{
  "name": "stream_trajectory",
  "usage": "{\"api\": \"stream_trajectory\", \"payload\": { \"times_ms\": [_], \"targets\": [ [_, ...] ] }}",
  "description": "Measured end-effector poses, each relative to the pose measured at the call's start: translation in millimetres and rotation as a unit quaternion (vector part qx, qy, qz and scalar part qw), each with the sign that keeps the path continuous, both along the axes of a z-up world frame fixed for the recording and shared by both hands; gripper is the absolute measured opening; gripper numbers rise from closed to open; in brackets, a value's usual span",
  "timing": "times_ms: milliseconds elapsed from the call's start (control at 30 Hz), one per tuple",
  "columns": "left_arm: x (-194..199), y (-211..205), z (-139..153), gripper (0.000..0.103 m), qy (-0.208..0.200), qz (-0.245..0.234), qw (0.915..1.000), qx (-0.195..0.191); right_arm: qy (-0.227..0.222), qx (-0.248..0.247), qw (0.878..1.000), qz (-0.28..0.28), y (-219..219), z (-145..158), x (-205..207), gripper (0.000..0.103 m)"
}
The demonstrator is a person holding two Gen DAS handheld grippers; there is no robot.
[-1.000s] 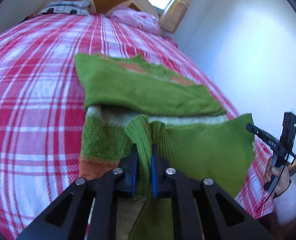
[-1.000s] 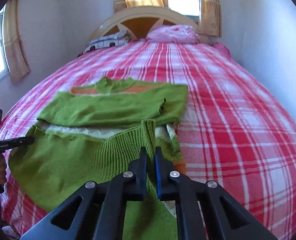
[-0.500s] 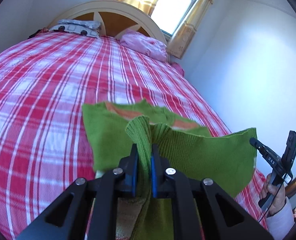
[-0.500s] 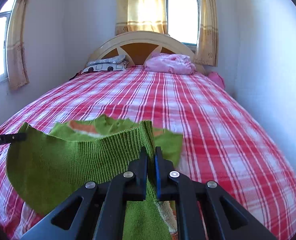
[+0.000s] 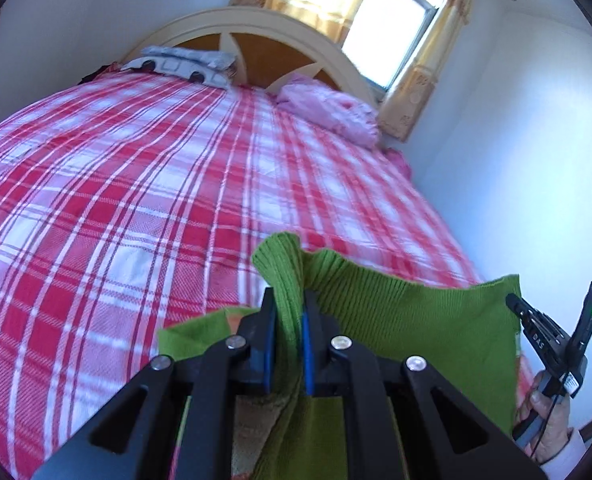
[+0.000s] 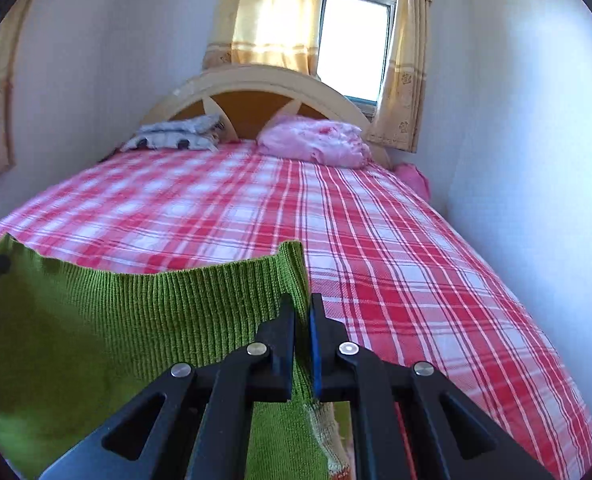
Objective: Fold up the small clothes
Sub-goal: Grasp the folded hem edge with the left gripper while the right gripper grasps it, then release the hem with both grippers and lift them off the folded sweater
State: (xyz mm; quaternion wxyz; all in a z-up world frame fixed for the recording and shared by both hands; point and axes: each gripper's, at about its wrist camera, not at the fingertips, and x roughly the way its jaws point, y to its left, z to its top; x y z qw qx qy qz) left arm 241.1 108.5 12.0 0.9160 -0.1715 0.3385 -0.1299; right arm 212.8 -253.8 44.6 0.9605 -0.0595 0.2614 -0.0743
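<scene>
Moved: both grippers have carried the sweater's ribbed hem up and toward the headboard since the earlier frames; the folded upper body of the garment, plain to see a second ago, is now almost wholly hidden behind the raised hem
Left gripper: jaws narrow, pinched on one corner of the green sweater; a bunched ridge of rib knit stands up above its pads
Right gripper: jaws nearly closed on the opposite hem corner, the sweater stretching away to its left
Sweater: lower half lifted clear of the plaid bedspread and held taut between the two grips; the rest lies below, near the foot of the bed, with an orange and cream band showing under the left jaws
Slip risk: judged real; each grip has only a small bite of loose knit, so a sharp tug or uneven pull could draw a corner free
Skew risk: if one hand travels further than the other, the hem would land crooked over the lower layers
Drag risk: pulling too far forward could shift the folded sleeves beneath and undo them
Blind landing: the raised fabric screens the target edge from both cameras, so alignment at set-down is hard to judge
Clear: pink bedding and patterned pillow sit well apart by the headboard
</scene>
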Motion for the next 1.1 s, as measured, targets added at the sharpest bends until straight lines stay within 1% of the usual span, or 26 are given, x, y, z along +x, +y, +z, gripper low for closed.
{"api": "stream_trajectory", "payload": {
  "times_ms": [33,100,133,200,233,300,367,400,433,500,567,600,667,700,733,767,800,833,900,933,967,1033,1100],
  "targets": [
    [6,-2,-5,0.012,0.008,0.003,1.0,0.002,0.011,-0.003,1.0,-0.004,-1,-11,12,0.006],
    [21,-4,-26,0.012,0.035,0.015,0.9992,0.006,0.035,-0.008,0.999,-0.008,-4,-34,31,0.006],
    [25,-5,-34,0.012,0.045,0.022,0.9987,0.012,0.048,-0.008,0.999,-0.009,-5,-47,38,0.006],
    [32,-4,-52,0.012,0.063,0.036,0.9969,0.029,0.063,-0.006,0.998,-0.01,-8,-60,45,0.006],
    [34,-4,-57,0.013,0.071,0.043,0.9961,0.032,0.072,-0.002,0.997,-0.012,-11,-68,48,0.006],
    [36,1,-67,0.02,0.082,0.052,0.9951,0.016,0.081,0.009,0.997,-0.015,-16,-76,51,0.006],
    [34,0,-63,0.028,0.08,0.064,0.9945,0.025,0.092,0.03,0.995,-0.017,-24,-80,54,0.006],
    [34,-1,-63,0.037,0.079,0.075,0.9933,0.04,0.097,0.036,0.994,-0.017,-26,-82,56,0.006],
    [33,-2,-63,0.045,0.079,0.086,0.9919,0.05,0.109,0.046,0.993,-0.015,-28,-86,58,0.006],
    [35,0,-62,0.054,0.083,0.103,0.9895,0.058,0.153,0.066,0.986,-0.012,-32,-97,71,0.007],
    [35,9,-60,0.054,0.084,0.124,0.9872,0.053,0.154,0.066,0.986,-0.016,-32,-98,72,0.01],
    [33,17,-57,0.054,0.087,0.148,0.9837,0.054,0.155,0.058,0.986,-0.02,-31,-98,72,0.012],
    [28,34,-49,0.053,0.084,0.17,0.9807,0.048,0.151,0.031,0.987,-0.041,-27,-98,70,0.028],
    [20,45,-41,0.052,0.079,0.188,0.9774,0.056,0.144,0.026,0.988,-0.05,-27,-96,68,0.031],
    [13,52,-36,0.052,0.077,0.201,0.9744,0.066,0.138,0.03,0.989,-0.052,-29,-94,66,0.031],
    [4,60,-29,0.052,0.077,0.206,0.9724,0.076,0.123,0.04,0.99,-0.053,-33,-90,61,0.031],
    [-2,63,-26,0.052,0.078,0.199,0.9737,0.079,0.103,0.044,0.992,-0.059,-36,-83,55,0.031],
    [-7,64,-22,0.052,0.078,0.186,0.9759,0.082,0.059,0.047,0.995,-0.069,-38,-67,39,0.031],
    [-26,57,-13,0.052,0.069,0.161,0.9782,0.112,-0.004,0.055,0.996,-0.072,-36,-40,6,0.031],
    [-36,50,-10,0.052,0.063,0.148,0.9791,0.124,-0.014,0.061,0.996,-0.066,-32,-31,-8,0.031],
    [-42,46,-10,0.053,0.061,0.137,0.9803,0.129,-0.012,0.066,0.996,-0.059,-29,-26,-17,0.031],
    [-56,31,-12,0.063,0.061,0.101,0.9849,0.127,0.017,0.08,0.996,-0.032,-20,-23,-41,0.031],
    [-74,12,-19,0.063,0.059,0.061,0.9904,0.109,0.053,0.078,0.995,-0.013,-10,-31,-70,0.031]
  ]
}}
